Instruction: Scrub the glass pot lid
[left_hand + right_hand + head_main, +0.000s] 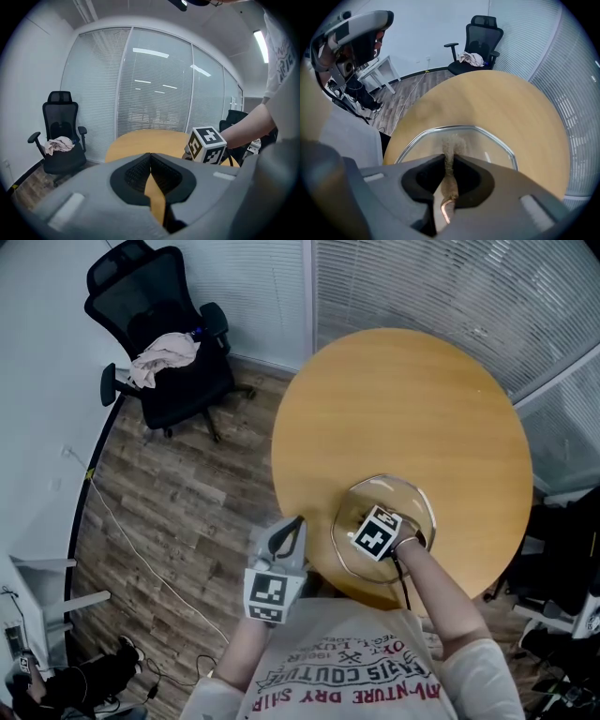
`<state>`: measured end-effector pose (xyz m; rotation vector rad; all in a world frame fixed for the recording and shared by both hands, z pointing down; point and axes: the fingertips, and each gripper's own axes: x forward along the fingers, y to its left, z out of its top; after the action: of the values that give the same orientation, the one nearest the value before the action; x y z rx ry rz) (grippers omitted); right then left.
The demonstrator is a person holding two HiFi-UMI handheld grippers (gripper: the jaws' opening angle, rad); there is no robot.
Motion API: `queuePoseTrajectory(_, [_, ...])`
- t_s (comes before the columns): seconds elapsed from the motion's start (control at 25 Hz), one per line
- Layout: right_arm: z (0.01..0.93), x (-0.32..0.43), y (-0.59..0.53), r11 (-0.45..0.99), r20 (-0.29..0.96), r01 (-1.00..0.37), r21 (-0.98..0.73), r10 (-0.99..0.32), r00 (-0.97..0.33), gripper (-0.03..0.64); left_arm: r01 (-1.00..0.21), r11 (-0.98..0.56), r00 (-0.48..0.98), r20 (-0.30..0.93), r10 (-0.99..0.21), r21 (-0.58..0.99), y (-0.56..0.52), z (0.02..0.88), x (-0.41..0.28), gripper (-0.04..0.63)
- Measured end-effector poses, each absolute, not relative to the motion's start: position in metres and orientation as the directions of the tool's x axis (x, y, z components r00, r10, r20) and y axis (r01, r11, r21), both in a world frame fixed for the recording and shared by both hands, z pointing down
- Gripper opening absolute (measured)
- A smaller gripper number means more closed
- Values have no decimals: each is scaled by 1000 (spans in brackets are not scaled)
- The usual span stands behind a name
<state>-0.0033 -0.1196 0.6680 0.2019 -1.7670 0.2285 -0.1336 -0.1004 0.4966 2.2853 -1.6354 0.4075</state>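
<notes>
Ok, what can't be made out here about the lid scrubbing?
Middle of the clear glass pot lid: head view, covered by the right gripper; right gripper view, cut off by the gripper's body.
Whether the tan fibrous scrubber in its jaws touches the glass: right gripper view, too soft to tell.
Left gripper view: lid not made out, behind the right gripper's marker cube.

Left gripper [150,158]: jaws together, apparently empty. Beyond: round table [140,139], marker cube [206,145] (forearm behind), office chair [60,136] at L.
</notes>
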Motion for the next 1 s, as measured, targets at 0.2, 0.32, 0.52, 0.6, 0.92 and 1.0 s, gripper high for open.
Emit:
queuePoseTrajectory(0.2, [669,-3,-106,974,976,-220,-54,5,-220,54,-953,-294,298,413,-861,74,-91,502,-127,8])
queuePoseTrajectory(0.32, [666,0,-94,978,973,-199,-61,14,-229,54,-957,-279,285,411,-866,74,-84,500,-123,8])
queuePoseTrajectory(0.52, [664,13,-71,986,968,-145,-80,42,-248,54,-961,-268,274,399,-875,71,-77,496,-114,8])
queuePoseTrajectory(0.6, [665,20,-62,991,967,-104,-82,53,-250,54,-962,-264,271,397,-877,73,-76,496,-111,8])
queuePoseTrajectory(0.92, [666,53,-41,993,960,-74,-88,64,-272,55,-962,-266,270,409,-872,68,-65,500,-92,8])
queuePoseTrajectory(1.0, [666,63,-37,993,961,-79,-90,66,-270,55,-962,-267,269,404,-875,62,-64,496,-87,8])
